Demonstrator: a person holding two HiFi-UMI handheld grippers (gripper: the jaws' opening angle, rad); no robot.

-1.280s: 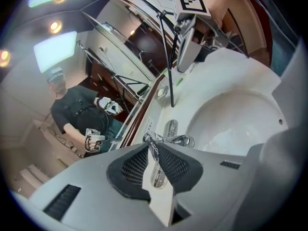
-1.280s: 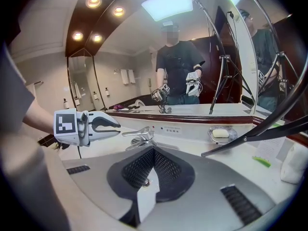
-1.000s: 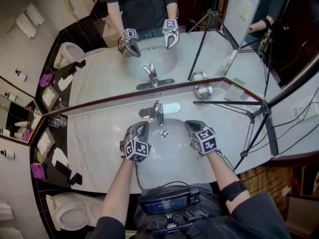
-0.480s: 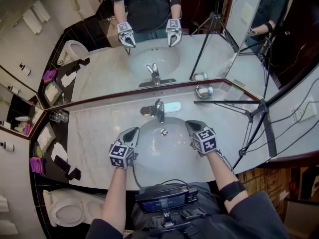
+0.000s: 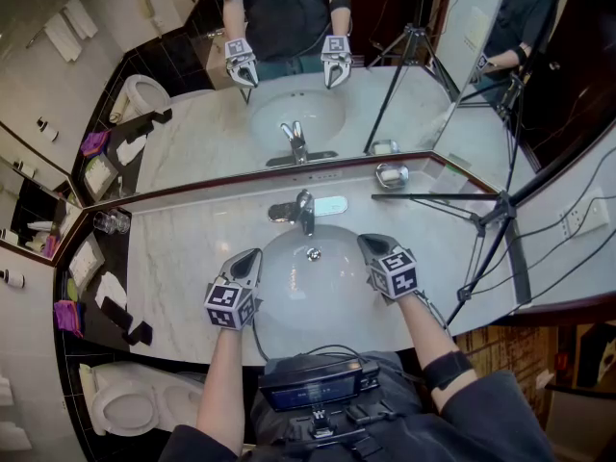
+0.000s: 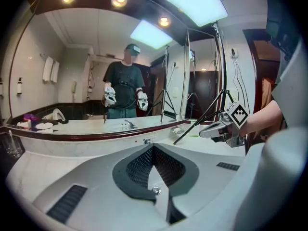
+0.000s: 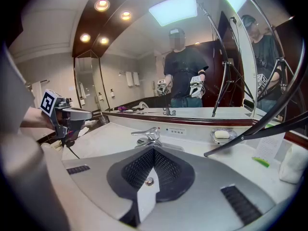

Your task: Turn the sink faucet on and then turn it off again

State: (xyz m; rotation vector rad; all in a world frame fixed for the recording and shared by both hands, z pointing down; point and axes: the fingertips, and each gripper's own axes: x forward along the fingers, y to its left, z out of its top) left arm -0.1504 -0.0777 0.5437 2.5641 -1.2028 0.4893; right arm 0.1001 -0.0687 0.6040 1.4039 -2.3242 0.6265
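While my left gripper (image 5: pixel 246 258) and right gripper (image 5: pixel 372 245) hover clenched and empty over the near rim of the sink (image 5: pixel 289 306), the faucet (image 5: pixel 302 210) stands apart at the back.
No stream shows, so I judge turning it on is the step; one gripper must reach forward and lift the lever (image 7: pixel 143 133).

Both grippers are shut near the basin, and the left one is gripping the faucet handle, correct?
No. The left gripper is shut on nothing, apart from the faucet handle; the left gripper view shows its jaws together and empty. The rest holds.
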